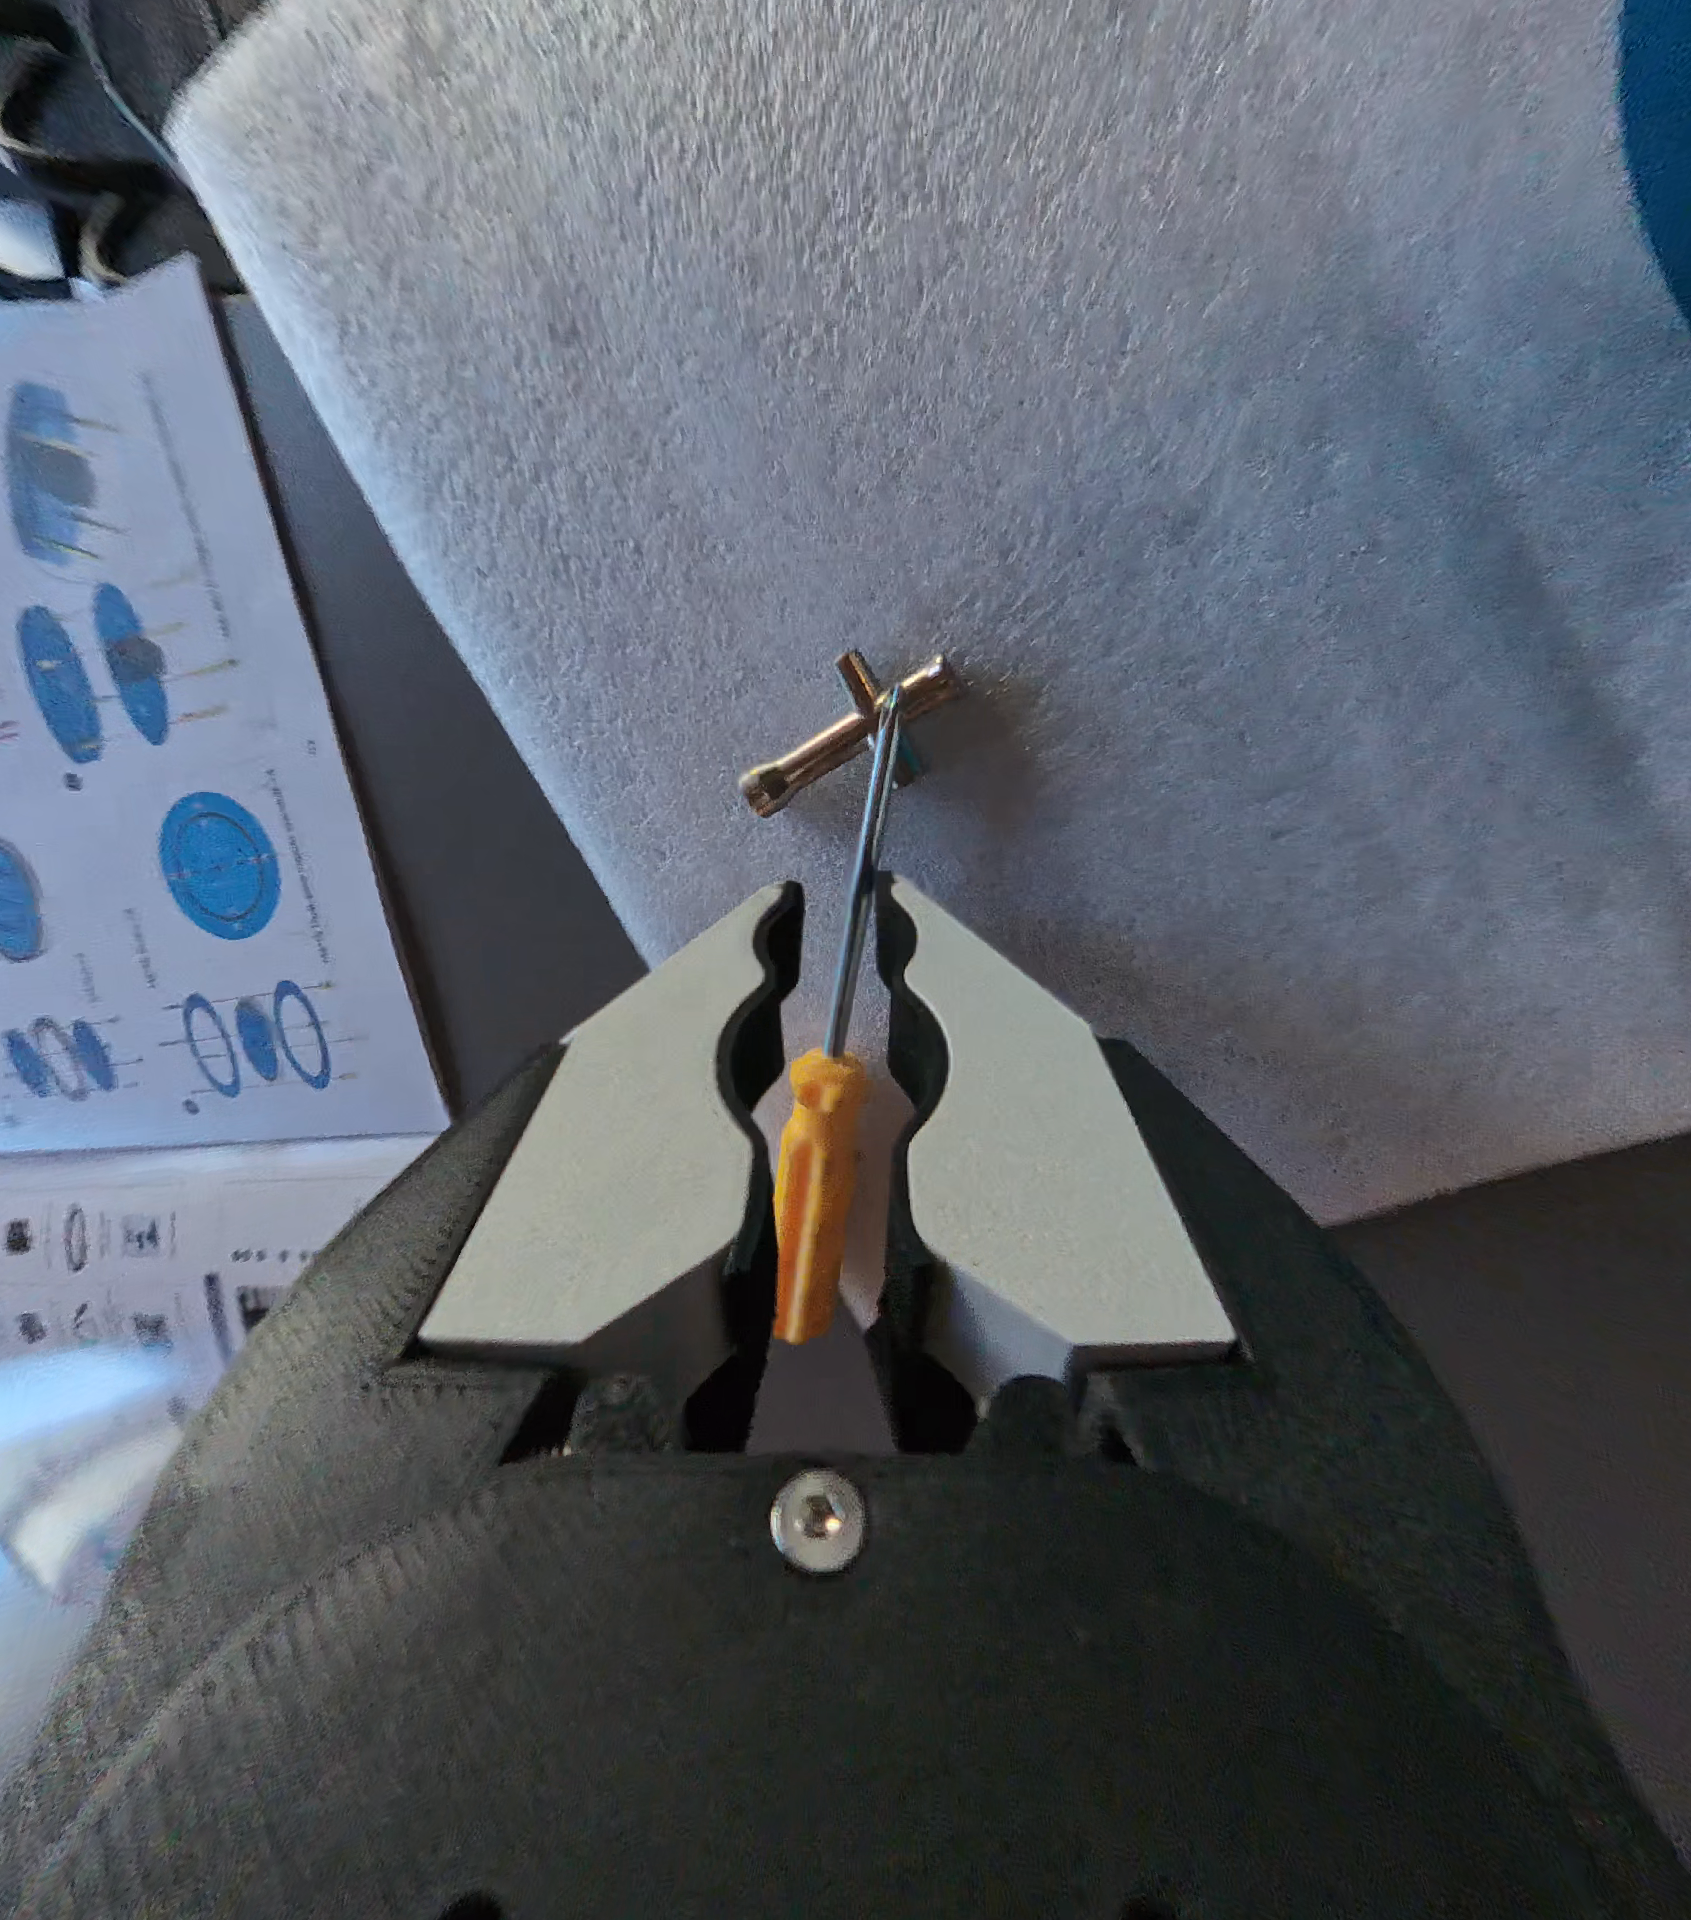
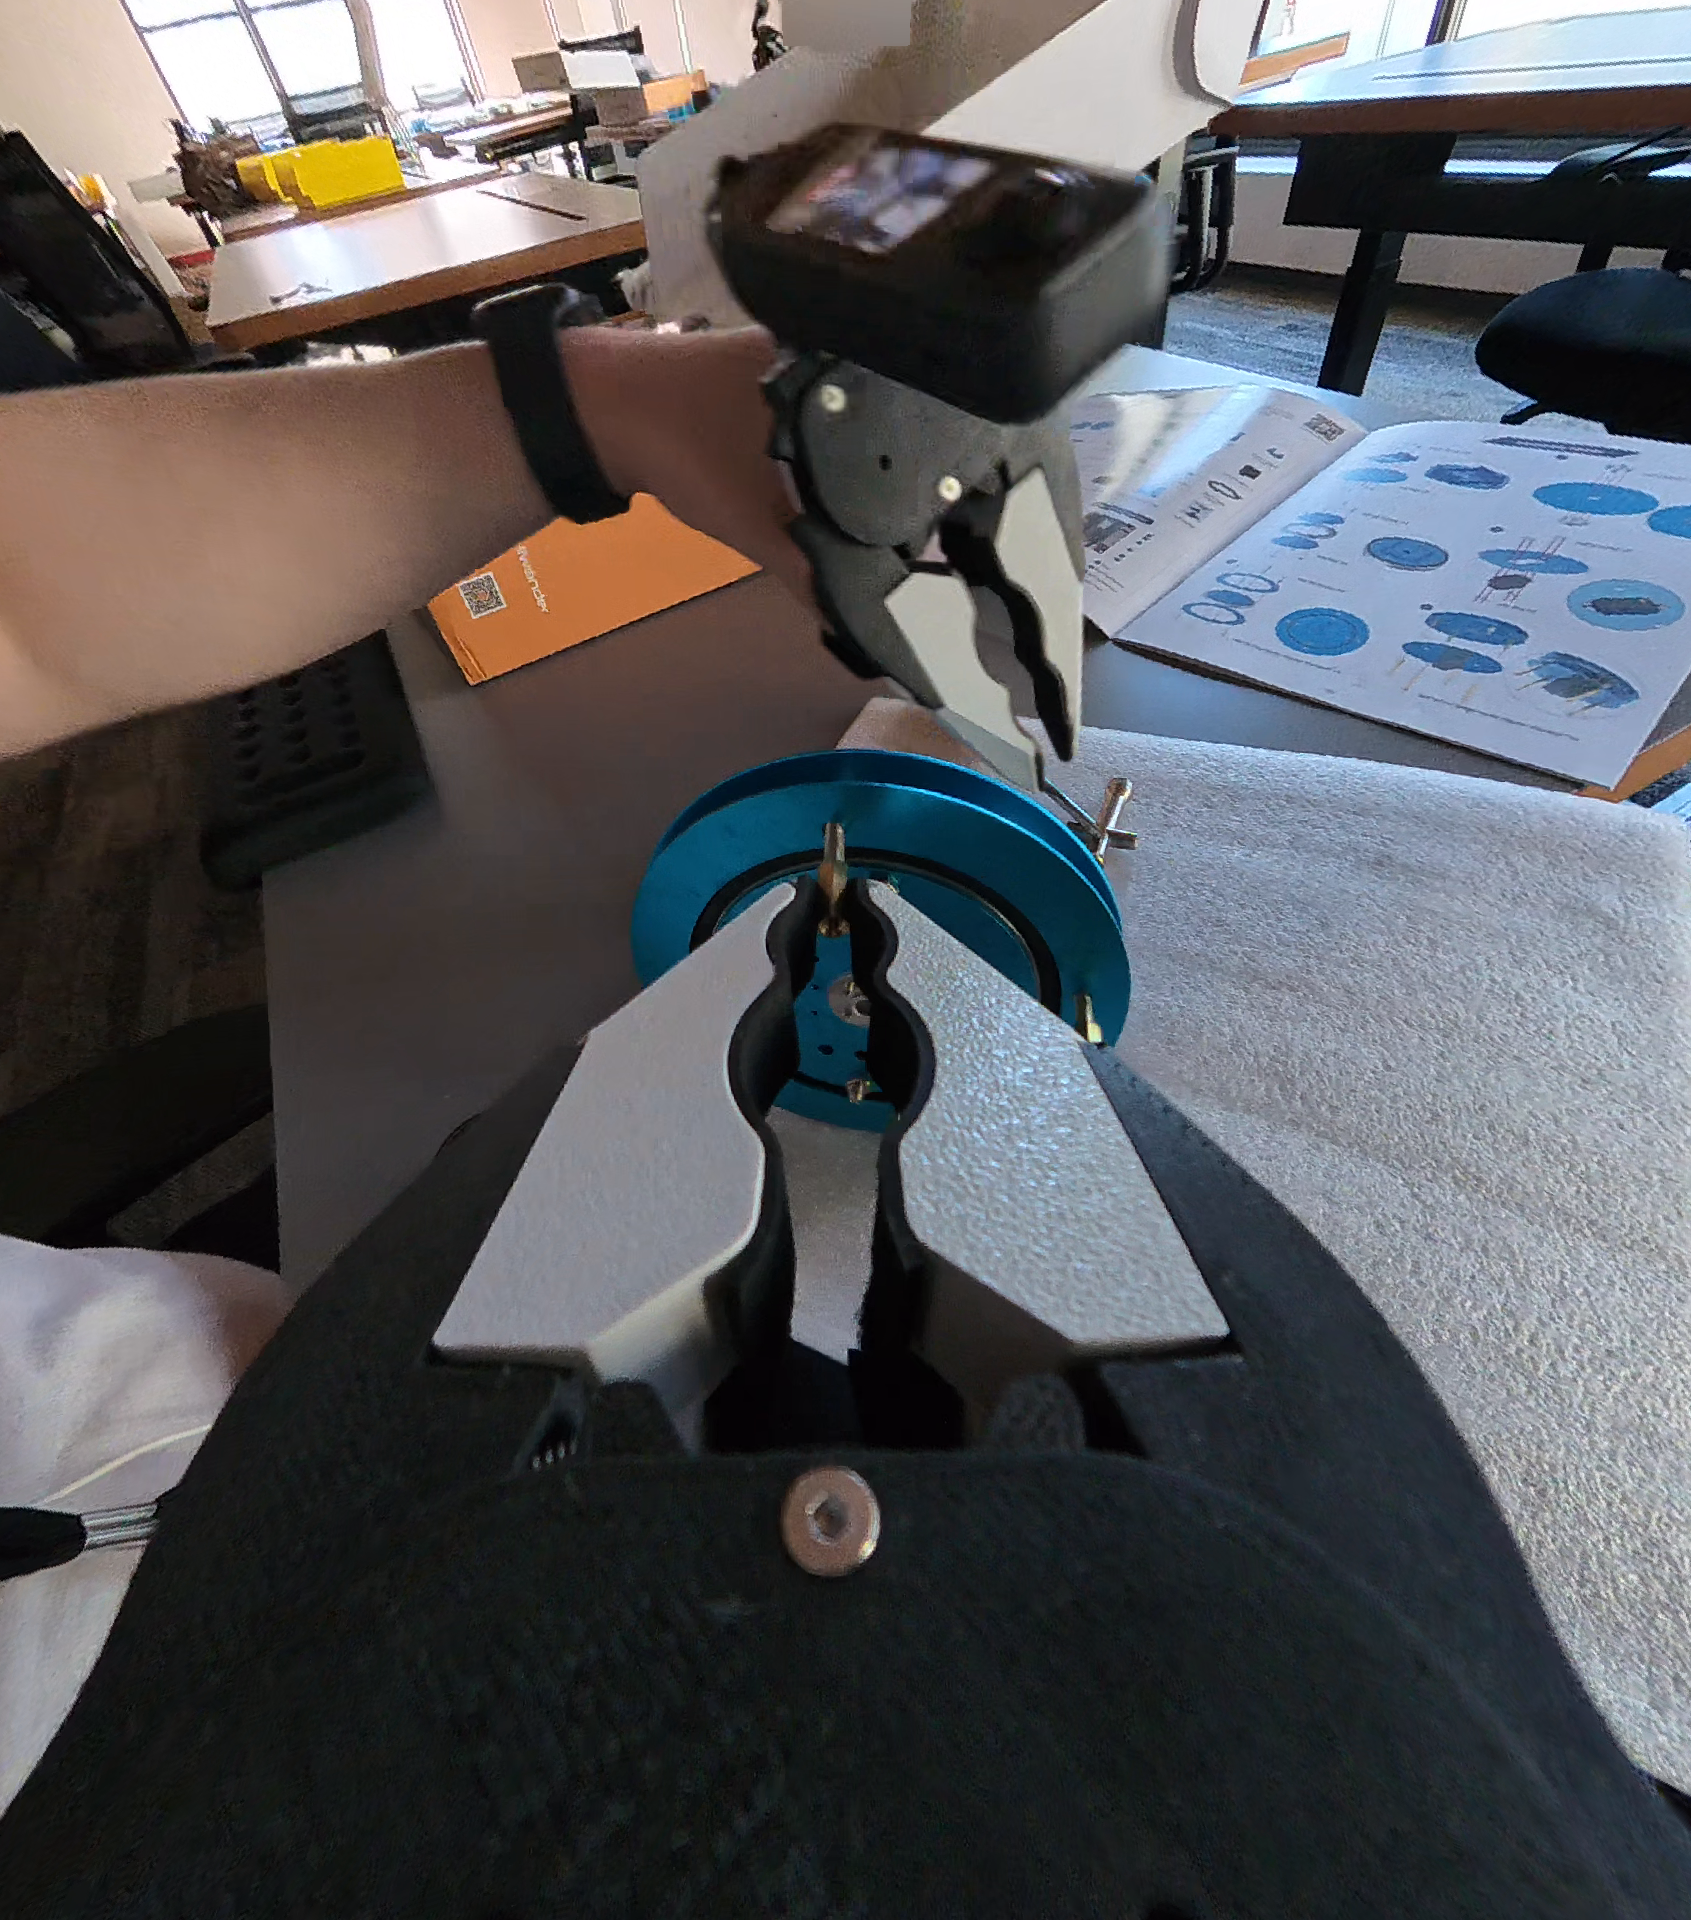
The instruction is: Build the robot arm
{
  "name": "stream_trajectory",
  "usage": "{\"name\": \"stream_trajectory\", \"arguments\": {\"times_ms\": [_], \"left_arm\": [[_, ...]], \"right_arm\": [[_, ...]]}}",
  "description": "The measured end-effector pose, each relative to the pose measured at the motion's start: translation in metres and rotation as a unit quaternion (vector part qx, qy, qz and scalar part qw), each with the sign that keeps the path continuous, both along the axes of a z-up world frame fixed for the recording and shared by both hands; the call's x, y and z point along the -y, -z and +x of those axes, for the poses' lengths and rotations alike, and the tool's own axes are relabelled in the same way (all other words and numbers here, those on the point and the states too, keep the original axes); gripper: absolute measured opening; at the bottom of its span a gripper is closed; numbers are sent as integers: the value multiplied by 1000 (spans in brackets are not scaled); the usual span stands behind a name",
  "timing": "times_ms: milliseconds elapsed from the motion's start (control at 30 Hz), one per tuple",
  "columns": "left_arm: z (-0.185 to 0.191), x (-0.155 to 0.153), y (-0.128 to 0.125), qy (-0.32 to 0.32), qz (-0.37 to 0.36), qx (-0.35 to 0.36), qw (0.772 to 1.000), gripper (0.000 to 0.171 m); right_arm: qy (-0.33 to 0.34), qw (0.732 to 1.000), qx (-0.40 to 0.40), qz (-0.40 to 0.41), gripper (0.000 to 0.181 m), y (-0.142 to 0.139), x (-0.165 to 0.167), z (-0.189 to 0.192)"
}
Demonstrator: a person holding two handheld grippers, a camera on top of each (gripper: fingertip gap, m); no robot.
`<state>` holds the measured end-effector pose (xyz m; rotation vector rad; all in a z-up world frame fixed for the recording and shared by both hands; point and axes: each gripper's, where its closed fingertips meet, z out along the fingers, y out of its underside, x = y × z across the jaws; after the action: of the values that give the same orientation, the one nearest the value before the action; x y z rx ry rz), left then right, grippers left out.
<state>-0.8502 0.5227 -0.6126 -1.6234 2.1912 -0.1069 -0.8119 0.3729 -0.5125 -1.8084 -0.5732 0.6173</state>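
Currently my foam sheet (image 2: 1392, 1039) carries the blue wheel (image 2: 716, 831), standing on edge. My right gripper (image 2: 836, 914) pinches a brass standoff (image 2: 833, 868) on the wheel's face; if the grip twists, the wheel could tip or roll. My left gripper (image 1: 836, 914) clamps an orange screwdriver (image 1: 815, 1195), its tip touching a cross wrench (image 1: 846, 732) lying on the foam. A loose clamp would let the screwdriver pivot and the tip slip off.
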Motion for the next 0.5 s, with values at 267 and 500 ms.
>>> {"name": "stream_trajectory", "arguments": {"times_ms": [267, 500], "left_arm": [[-4, -6, -7, 10, 10, 9, 1000, 3], [-9, 39, -82, -8, 8, 183, 983, 2]], "right_arm": [[-21, 1000, -4, -6, 4, 0, -4, 1], [-96, 995, -22, -16, 5, -1, -4, 0]]}}
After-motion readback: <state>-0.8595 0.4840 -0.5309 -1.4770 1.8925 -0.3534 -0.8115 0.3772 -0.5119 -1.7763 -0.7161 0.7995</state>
